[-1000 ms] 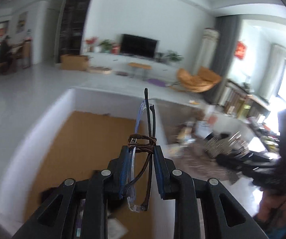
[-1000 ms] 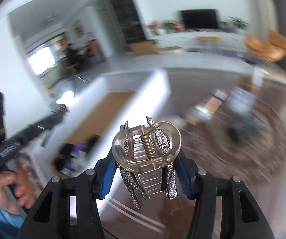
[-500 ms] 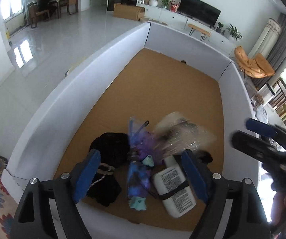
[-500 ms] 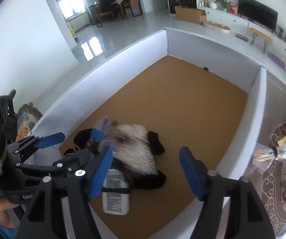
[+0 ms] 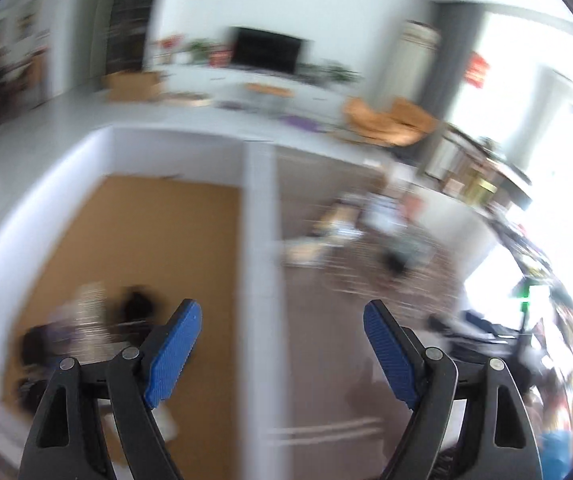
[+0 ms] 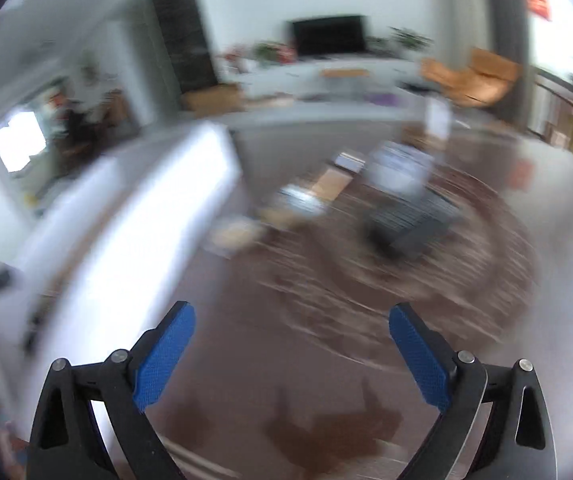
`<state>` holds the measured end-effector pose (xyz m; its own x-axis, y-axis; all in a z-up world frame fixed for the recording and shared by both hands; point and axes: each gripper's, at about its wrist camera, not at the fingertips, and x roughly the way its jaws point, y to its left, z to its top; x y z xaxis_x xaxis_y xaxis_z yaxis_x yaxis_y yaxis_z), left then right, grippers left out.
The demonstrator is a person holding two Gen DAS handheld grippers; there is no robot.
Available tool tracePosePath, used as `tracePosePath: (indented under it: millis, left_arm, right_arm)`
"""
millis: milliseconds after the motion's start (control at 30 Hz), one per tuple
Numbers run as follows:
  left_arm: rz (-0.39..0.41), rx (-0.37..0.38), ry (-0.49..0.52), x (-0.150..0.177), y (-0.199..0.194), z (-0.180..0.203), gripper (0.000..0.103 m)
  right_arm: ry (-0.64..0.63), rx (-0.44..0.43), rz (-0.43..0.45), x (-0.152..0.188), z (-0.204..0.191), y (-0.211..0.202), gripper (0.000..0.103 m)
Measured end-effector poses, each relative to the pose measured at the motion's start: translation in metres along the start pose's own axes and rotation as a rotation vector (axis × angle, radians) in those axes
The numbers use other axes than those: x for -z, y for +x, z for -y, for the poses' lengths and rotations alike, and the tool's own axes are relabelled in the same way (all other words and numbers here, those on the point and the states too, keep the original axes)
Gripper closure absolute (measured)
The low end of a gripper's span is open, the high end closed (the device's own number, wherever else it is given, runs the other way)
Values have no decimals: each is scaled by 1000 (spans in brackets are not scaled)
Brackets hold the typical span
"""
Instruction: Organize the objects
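Observation:
Both views are blurred by motion. My left gripper (image 5: 282, 312) is open and empty, above the right wall of a white-walled box (image 5: 258, 216) with a brown cardboard floor. A blurred pile of dropped objects (image 5: 98, 320) lies in the box's near left corner. My right gripper (image 6: 291, 318) is open and empty over the dark brown table (image 6: 286, 360), to the right of the box wall (image 6: 146, 216). Several loose objects (image 6: 398, 208) lie blurred on a patterned round mat ahead.
The loose objects on the table also show in the left wrist view (image 5: 366, 220). A living room with a TV (image 5: 266, 54) and orange chairs (image 5: 386, 120) lies behind. The other gripper's dark body (image 5: 486, 332) shows at right.
One second ago the left gripper held glasses and the right a clear hair claw. Both were let go into the box. Both grippers have now swung right, out toward the table.

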<state>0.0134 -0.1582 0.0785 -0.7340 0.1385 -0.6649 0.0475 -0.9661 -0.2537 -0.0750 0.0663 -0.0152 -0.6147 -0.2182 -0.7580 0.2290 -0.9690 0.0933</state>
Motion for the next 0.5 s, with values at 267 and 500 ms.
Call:
tracePosePath:
  millis: [267,500]
  left_arm:
    - [-183,218,190,34,100,134,5]
    - [-299,40,174,57,192,138,6]
  right_arm:
    - [131,223,-68,49,122,17,1]
    - [101,219,-70,46,125,21,0]
